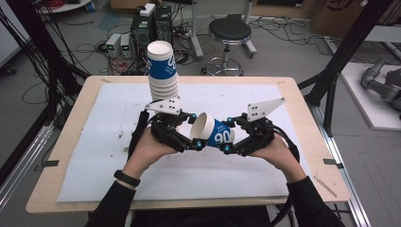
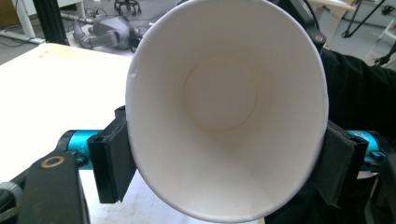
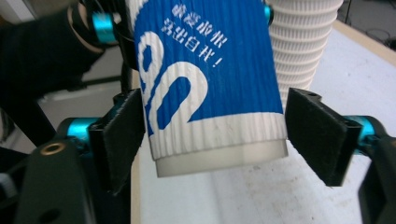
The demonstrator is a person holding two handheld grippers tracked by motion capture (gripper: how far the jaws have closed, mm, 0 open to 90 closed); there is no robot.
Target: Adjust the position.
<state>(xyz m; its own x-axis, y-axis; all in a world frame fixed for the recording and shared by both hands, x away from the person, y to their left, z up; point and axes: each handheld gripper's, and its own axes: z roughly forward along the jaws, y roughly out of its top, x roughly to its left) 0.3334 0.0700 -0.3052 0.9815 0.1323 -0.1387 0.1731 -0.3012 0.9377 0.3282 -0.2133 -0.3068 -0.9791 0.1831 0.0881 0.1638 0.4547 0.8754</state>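
High view shows a paper cup lying sideways between both tools. Left gripper pinches its rim end; right gripper stands slightly open around the base, apparently not pressing. Light, crushable: grip gently near the stiffer rim. Behind stands a cup stack on a white-covered table; cables litter the floor.

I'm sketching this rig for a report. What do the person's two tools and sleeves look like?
Both the left tool and the right tool are black, with cyan-blue knobs at the joints and flat black padded jaws. Each carries a grey three-cornered plate with small dark dots. Black cables trail from them. The person wears black sleeves, with a black wristband on the left wrist.
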